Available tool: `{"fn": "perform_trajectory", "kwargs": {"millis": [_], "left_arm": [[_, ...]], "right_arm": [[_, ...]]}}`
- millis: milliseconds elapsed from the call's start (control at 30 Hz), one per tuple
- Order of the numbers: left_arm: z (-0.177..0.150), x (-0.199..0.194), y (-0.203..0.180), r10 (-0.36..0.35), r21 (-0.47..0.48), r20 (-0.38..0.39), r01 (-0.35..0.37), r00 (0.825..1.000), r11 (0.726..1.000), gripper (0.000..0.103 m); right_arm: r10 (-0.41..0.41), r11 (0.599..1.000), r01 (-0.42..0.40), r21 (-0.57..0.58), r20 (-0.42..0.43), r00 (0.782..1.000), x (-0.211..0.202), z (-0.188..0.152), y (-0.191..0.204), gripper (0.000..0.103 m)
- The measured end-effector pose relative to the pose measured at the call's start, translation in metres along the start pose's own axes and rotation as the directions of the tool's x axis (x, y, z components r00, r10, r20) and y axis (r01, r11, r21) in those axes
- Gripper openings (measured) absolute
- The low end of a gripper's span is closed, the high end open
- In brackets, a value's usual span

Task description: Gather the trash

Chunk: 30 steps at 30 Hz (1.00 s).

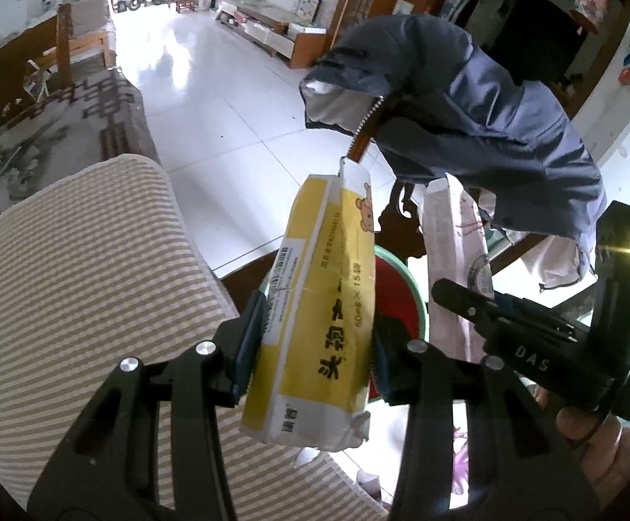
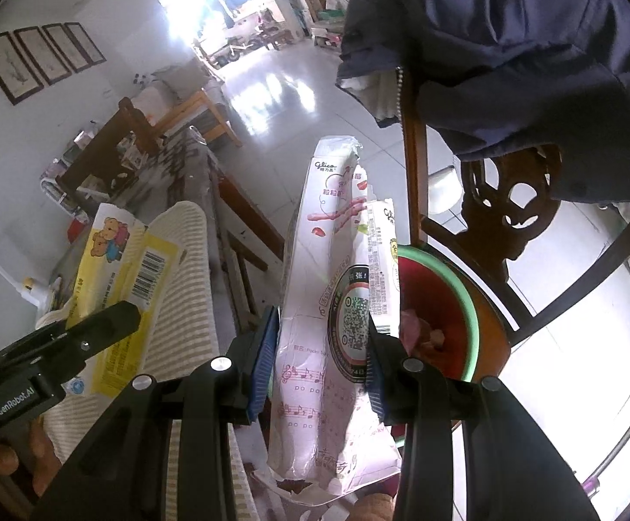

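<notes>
Our left claw (image 1: 315,347) grips a yellow box (image 1: 319,304); our right claw (image 2: 319,364) grips a pink box (image 2: 328,304), both above the red basin (image 2: 440,304).

Location type: a home, living and dining area. Indicators: glossy white floor tiles (image 1: 210,100) running through to a bright open doorway (image 2: 228,13); a low wooden TV cabinet (image 1: 271,30) along one wall; four framed pictures (image 2: 41,56) hung in a row; a wooden-framed sofa (image 2: 171,108) with cushions; a patterned rug (image 1: 54,130); a carved dark wooden chair (image 2: 510,199) with a blue jacket (image 1: 466,100) draped over its back; a striped cushion (image 1: 76,282).
</notes>
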<state>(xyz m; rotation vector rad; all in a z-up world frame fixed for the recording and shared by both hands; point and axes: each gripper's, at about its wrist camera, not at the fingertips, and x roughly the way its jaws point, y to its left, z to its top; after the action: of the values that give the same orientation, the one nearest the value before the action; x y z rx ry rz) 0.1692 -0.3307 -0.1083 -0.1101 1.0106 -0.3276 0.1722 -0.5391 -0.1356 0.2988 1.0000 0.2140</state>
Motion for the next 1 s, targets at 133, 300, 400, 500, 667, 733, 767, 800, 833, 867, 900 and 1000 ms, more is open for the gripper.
{"fn": "perform_trajectory", "kwargs": {"millis": [133, 300, 400, 500, 667, 733, 767, 800, 833, 867, 900, 1000], "left_arm": [[0.002, 0.011, -0.009, -0.01, 0.011, -0.019, 0.01, 1.0, 1.0, 0.042], [0.005, 0.02, -0.02, -0.023, 0.03, -0.029, 0.023, 0.999, 0.999, 0.042], [0.007, 0.025, -0.026, -0.027, 0.045, -0.033, 0.028, 0.999, 0.999, 0.044], [0.009, 0.025, -0.027, -0.031, 0.042, -0.021, 0.032, 0.999, 0.999, 0.058], [0.011, 0.014, -0.022, -0.023, 0.037, 0.032, 0.022, 0.999, 0.999, 0.079], [0.01, 0.009, -0.019, -0.022, 0.031, 0.048, 0.021, 0.999, 0.999, 0.081], [0.01, 0.007, -0.017, -0.021, 0.028, 0.054, 0.02, 0.998, 0.999, 0.083], [0.01, 0.004, -0.015, -0.02, 0.025, 0.064, 0.018, 0.998, 1.0, 0.084], [0.009, 0.001, -0.013, -0.019, 0.022, 0.072, 0.018, 0.997, 1.0, 0.087], [0.008, -0.002, -0.011, -0.019, 0.017, 0.082, 0.018, 0.996, 1.0, 0.088], [0.007, -0.005, -0.009, -0.019, 0.015, 0.089, 0.018, 0.996, 1.0, 0.09], [0.004, -0.016, -0.002, -0.019, 0.013, 0.117, 0.018, 0.993, 1.0, 0.092]], "right_arm": [[-0.001, 1.0, 0.001, 0.006, -0.007, 1.0, 0.001, 0.001, -0.006, 0.036], [-0.002, 1.0, 0.002, 0.008, -0.008, 1.0, 0.002, 0.001, -0.008, 0.036], [0.0, 1.0, 0.0, 0.015, -0.008, 1.0, 0.002, 0.0, -0.013, 0.037], [0.017, 0.999, -0.017, 0.033, -0.011, 1.0, 0.004, -0.001, -0.017, 0.04], [0.026, 0.999, -0.026, 0.042, 0.008, 1.0, 0.001, -0.005, -0.014, 0.054], [0.029, 0.999, -0.029, 0.041, 0.011, 1.0, 0.001, -0.006, -0.01, 0.057], [0.029, 0.999, -0.03, 0.04, 0.012, 0.999, 0.001, -0.006, -0.009, 0.057], [0.03, 0.999, -0.031, 0.037, 0.013, 0.999, 0.0, -0.007, -0.006, 0.059], [0.03, 0.999, -0.031, 0.036, 0.013, 0.999, 0.001, -0.007, -0.004, 0.06], [0.031, 0.999, -0.032, 0.034, 0.013, 0.999, 0.001, -0.008, -0.002, 0.06], [0.033, 0.999, -0.034, 0.034, 0.015, 0.999, 0.0, -0.009, 0.002, 0.062], [0.037, 0.999, -0.038, 0.031, 0.022, 0.999, 0.001, -0.01, 0.011, 0.066]]}}
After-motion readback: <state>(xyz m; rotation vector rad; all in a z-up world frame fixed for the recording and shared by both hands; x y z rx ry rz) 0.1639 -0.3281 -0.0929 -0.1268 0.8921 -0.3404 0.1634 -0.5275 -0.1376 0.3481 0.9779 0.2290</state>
